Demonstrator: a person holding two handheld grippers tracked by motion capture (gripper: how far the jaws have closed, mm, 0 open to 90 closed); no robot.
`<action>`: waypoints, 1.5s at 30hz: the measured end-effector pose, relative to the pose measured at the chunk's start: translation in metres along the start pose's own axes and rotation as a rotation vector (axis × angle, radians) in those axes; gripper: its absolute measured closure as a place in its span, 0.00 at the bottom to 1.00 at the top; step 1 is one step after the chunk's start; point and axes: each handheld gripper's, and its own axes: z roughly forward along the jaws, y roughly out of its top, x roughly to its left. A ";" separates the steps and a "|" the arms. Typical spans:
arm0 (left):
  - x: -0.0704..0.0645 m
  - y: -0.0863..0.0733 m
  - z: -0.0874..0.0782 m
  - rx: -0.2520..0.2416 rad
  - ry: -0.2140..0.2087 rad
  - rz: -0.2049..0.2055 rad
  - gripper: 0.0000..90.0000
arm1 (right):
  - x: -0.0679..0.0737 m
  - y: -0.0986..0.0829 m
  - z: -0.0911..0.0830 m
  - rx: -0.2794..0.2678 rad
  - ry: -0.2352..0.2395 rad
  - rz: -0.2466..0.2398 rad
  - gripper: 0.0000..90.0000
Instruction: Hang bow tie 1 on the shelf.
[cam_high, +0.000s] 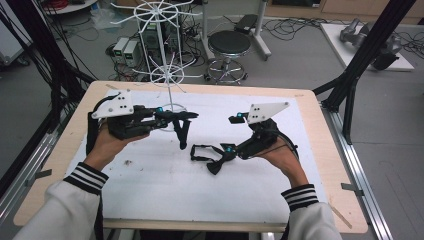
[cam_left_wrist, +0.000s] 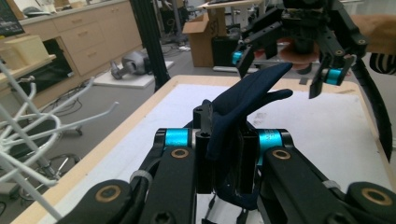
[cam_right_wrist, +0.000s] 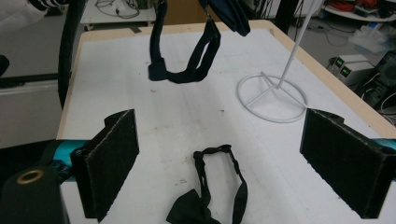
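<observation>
Room: lab floor with loose cables, a black stool (cam_high: 229, 45), wooden cabinets (cam_left_wrist: 77, 32) and a cardboard box (cam_left_wrist: 205, 35) in the left gripper view; black frame posts (cam_high: 367, 47) at the sides. Table (cam_high: 320, 125): light wood edge, white mat (cam_high: 150, 185) over most of the top, a few faint smudges on it. White wire rack (cam_high: 167, 30) stands on a ring base (cam_right_wrist: 272, 98) at the far middle of the mat; its upper arms are cut off at the top of the high view, and only blurred prongs show at the left of the left gripper view. Left hand-held gripper (cam_high: 181, 120): jaws closed on a navy bow tie (cam_left_wrist: 243, 100), held above the mat near the rack pole; part of the tie sits between the jaws and is hidden, and its strap (cam_right_wrist: 184, 56) hangs down in a loop with the top cut off in the right gripper view. Right hand-held gripper (cam_high: 214, 159): low over the mat centre, jaws wide apart, pads (cam_right_wrist: 114, 161) empty. A black bow tie (cam_right_wrist: 205, 186) lies flat on the mat between and just ahead of those jaws; its bow is cropped by the bottom edge of the right gripper view. In the high view it's partly covered by the gripper, so can't tell whether a jaw touches it. Striped cuffs (cam_high: 87, 177) at both wrists.
</observation>
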 end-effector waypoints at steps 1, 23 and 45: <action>0.001 0.001 -0.001 -0.001 0.005 0.001 0.92 | 0.001 0.000 -0.002 -0.009 -0.002 0.000 0.12; 0.029 0.009 -0.027 -0.065 0.143 -0.015 0.92 | 0.013 -0.017 -0.023 -0.147 -0.056 0.031 0.12; 0.047 0.002 -0.042 -0.100 0.204 -0.044 0.92 | 0.010 -0.022 -0.028 -0.160 -0.056 0.046 0.12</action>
